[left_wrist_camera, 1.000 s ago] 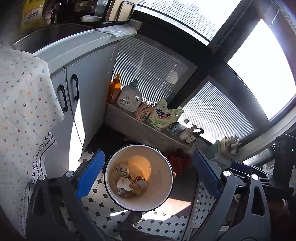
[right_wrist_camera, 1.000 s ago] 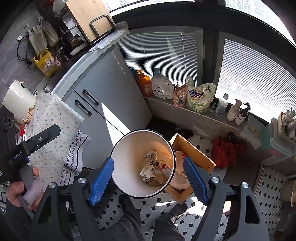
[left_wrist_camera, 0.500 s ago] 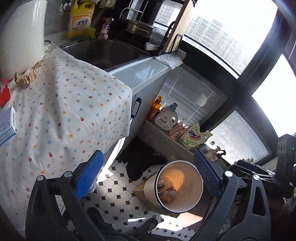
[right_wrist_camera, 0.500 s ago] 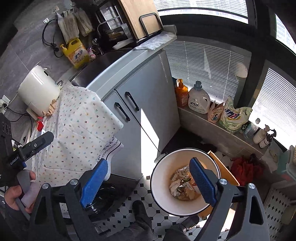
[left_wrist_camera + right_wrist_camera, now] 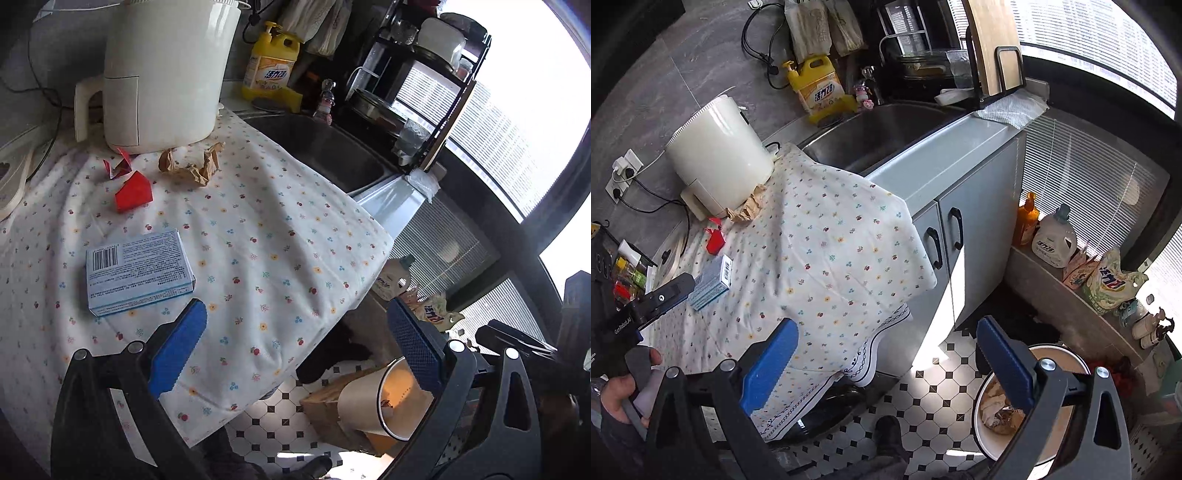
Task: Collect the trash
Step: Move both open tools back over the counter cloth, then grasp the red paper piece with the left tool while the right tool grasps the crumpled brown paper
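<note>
On the flowered cloth [image 5: 280,258] lie a blue-and-white box [image 5: 138,271], two red paper scraps [image 5: 133,192] and a crumpled brown paper [image 5: 192,166]. My left gripper [image 5: 295,343] hovers open and empty over the cloth's near edge, right of the box. The white bin [image 5: 362,402] with trash inside stands on the floor at lower right. In the right wrist view the box [image 5: 713,282], red scrap [image 5: 716,242] and brown paper [image 5: 746,210] lie far left. My right gripper [image 5: 886,362] hangs beyond the cloth's corner, jaws opening, nothing between them. The bin [image 5: 988,441] is partly behind its right finger.
A white kettle-like appliance [image 5: 162,74] stands on the cloth behind the scraps. A yellow detergent bottle [image 5: 271,70], a sink [image 5: 325,147] and a dish rack are further back. A cardboard box [image 5: 325,402] sits beside the bin. Grey cabinet doors [image 5: 979,229] and bottles [image 5: 1052,236] line the floor ledge.
Both views have swung up and away from the bin toward the cloth-covered counter; the bin has slid to the lower right. The right jaws stand wider than before.
</note>
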Tool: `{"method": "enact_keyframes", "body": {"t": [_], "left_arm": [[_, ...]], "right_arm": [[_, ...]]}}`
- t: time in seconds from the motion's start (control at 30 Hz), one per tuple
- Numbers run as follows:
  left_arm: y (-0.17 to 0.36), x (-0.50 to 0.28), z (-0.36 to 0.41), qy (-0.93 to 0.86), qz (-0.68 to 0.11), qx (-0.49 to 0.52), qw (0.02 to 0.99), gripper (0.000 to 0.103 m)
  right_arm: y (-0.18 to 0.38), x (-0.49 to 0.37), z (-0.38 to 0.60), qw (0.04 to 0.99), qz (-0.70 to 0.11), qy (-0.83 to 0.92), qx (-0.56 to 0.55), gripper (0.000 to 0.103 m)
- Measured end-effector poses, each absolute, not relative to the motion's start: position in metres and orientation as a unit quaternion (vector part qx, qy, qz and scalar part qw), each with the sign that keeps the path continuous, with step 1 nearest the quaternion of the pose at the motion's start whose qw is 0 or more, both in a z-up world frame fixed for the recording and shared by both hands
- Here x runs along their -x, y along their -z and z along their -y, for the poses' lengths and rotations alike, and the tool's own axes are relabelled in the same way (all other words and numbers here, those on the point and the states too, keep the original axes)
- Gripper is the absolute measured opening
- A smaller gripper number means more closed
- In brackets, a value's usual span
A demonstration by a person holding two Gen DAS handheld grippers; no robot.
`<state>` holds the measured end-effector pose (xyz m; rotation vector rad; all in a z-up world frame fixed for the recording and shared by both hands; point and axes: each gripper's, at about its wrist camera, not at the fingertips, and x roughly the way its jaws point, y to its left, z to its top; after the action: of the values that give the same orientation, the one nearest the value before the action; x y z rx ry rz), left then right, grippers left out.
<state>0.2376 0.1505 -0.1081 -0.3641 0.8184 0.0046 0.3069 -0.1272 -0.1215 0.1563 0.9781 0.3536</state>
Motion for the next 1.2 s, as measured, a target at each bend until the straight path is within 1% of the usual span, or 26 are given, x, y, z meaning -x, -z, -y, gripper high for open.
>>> {"method": "enact_keyframes", "body": {"t": [0.3,0.4,0.47,0.57,0.77,0.87,1.07,1.2], "left_arm": [[0.107,-0.232,-0.242,-0.043,-0.371,0.204,0.905,0.096],[0.108,-0.236,-0.268,-0.049,-0.369,0.208,0.905,0.087],[0.109,-0.241,-0.285,-0.051,-0.368,0.209,0.904,0.080],[0.112,-0.250,-0.308,-0.054,-0.370,0.209,0.904,0.072],[0.117,-0.276,-0.350,-0.055,-0.369,0.215,0.903,0.061],[0.122,-0.291,-0.365,-0.056,-0.371,0.221,0.900,0.049],[0.136,-0.324,-0.385,-0.053,-0.380,0.222,0.896,0.040],[0.150,-0.347,-0.394,-0.058,-0.390,0.221,0.892,0.037]], "right_arm": [[0.120,-0.326,0.042,0.862,-0.462,-0.200,-0.056,0.095],[0.121,-0.334,0.018,0.862,-0.460,-0.204,-0.055,0.095],[0.123,-0.339,0.003,0.863,-0.458,-0.205,-0.057,0.095],[0.124,-0.346,-0.018,0.865,-0.455,-0.204,-0.060,0.095],[0.125,-0.359,-0.050,0.868,-0.451,-0.197,-0.059,0.093],[0.124,-0.367,-0.058,0.870,-0.451,-0.189,-0.056,0.093],[0.124,-0.382,-0.062,0.876,-0.450,-0.165,-0.059,0.092],[0.127,-0.391,-0.065,0.876,-0.455,-0.150,-0.061,0.092]]}}
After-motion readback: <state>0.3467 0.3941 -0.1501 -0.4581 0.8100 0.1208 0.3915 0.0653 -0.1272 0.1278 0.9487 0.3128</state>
